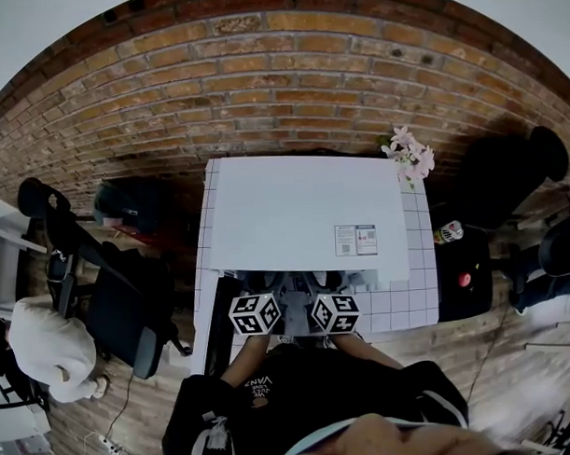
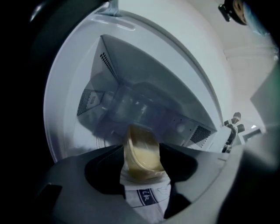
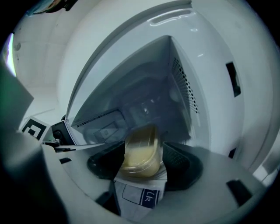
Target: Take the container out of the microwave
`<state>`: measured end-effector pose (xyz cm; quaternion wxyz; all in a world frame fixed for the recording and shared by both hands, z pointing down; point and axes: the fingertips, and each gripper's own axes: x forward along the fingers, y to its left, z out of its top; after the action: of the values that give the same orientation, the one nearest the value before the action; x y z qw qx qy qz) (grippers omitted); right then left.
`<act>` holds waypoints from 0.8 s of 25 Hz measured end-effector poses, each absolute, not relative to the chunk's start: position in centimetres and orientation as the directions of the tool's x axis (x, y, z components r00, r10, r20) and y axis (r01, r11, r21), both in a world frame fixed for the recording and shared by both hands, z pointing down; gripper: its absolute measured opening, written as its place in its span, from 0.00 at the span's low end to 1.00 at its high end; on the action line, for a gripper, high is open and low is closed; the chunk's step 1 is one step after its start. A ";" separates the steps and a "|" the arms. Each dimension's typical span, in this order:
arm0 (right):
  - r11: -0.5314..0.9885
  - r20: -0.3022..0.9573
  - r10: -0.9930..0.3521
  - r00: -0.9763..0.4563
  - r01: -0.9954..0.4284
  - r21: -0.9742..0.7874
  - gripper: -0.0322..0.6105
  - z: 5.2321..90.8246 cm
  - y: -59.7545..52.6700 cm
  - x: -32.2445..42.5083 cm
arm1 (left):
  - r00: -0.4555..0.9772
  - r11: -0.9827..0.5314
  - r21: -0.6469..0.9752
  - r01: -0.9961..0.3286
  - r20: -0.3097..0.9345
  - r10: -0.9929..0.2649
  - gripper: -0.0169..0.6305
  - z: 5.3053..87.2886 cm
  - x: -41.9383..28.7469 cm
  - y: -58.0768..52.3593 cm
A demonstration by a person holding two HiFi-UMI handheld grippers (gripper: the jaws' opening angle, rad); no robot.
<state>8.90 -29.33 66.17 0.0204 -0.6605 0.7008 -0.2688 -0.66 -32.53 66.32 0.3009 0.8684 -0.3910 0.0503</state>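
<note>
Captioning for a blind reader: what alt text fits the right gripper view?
The right tongs, open, frame a clear container of pale yellow food, with the open cavity of a white microwave behind it.

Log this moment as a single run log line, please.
container: inside microwave | left claw: open around container | right claw: open around container | removal: not done

A white paper sheet [image 2: 146,197] bears white letters ending "LR" on blue. The person's black top [image 1: 258,389] seems printed "VANS"; two small stickers [image 1: 355,239] on the white microwave [image 1: 294,208] are illegible.
</note>
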 end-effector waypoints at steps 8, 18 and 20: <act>-0.098 0.330 -0.941 -0.076 -0.873 -0.479 0.44 67.2 -30.1 9.5 | 0.702 -0.492 0.526 -0.693 0.338 -0.627 0.41 67.5 0.1 -33.6; -0.130 0.351 -0.933 -0.076 -0.840 -0.527 0.44 68.6 -31.1 9.7 | 0.735 -0.481 0.584 -0.654 0.340 -0.587 0.42 68.7 1.2 -34.1; -0.123 0.347 -0.934 -0.086 -0.834 -0.537 0.44 68.7 -31.4 9.6 | 0.746 -0.486 0.592 -0.643 0.337 -0.574 0.42 68.8 1.5 -34.1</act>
<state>9.57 -31.37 68.70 0.0749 -0.6720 0.6578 -0.3318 1.52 -34.09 68.82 0.3632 0.8608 -0.3534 0.0469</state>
